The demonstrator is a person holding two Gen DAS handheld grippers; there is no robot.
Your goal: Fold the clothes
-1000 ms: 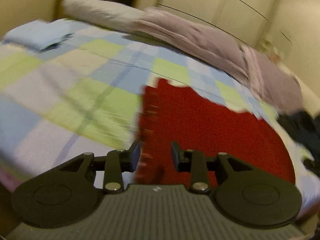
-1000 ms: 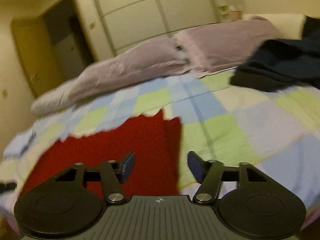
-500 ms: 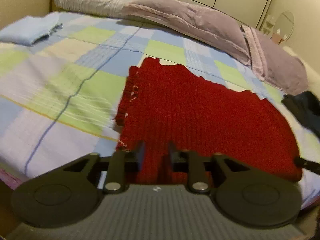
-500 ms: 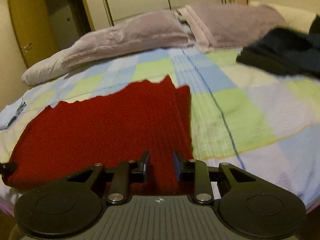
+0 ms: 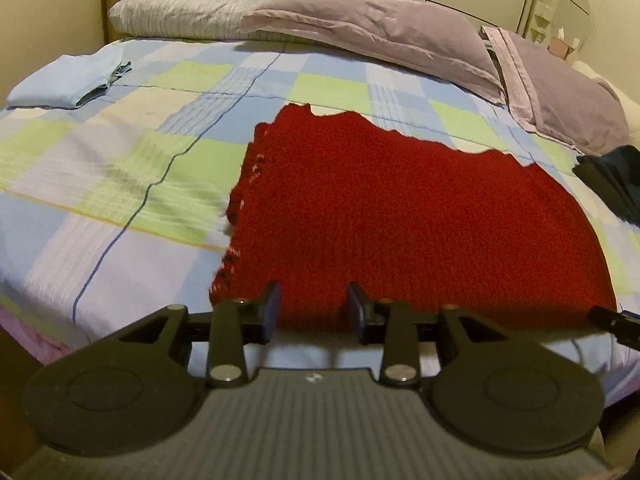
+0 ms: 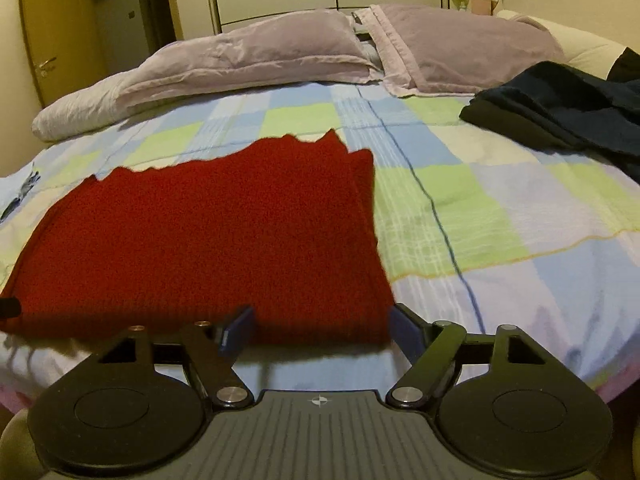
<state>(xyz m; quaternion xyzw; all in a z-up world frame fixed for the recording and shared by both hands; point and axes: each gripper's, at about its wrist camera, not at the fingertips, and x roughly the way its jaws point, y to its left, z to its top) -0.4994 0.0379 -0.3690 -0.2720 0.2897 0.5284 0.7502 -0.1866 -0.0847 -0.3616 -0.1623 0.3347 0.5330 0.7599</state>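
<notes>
Left wrist view: left hand-held gripper (image 5: 313,307) is seen at the near-left hem of the red knit sweater (image 5: 400,216), jaws opening, pads clear of the knit; hem edge sits between and just beyond them, nothing gripped. Tip of the other gripper is visible at the far right edge of the same hem.

Right wrist view: right hand-held gripper (image 6: 320,326) is at the near-right corner of the red knit sweater (image 6: 208,232), jaws opening and spread wide, no pad pressing on fabric. Judged: both corners are being let go so the garment stays where it was laid.

Sweater is spread flat on the checked bedspread (image 5: 120,184), near edge of the bed, hem toward the cameras, side edges already doubled inward. Flat, squared layout is judged to be the setup for the next fold across.

Further back: folded light blue cloth (image 5: 68,84) is parked far left, likely a finished item kept out of the working area. Dark navy garment (image 6: 560,108) lies heaped on the right, well apart, judged to be still waiting. Lilac pillows (image 6: 280,52) are lined along the head of the bed.
</notes>
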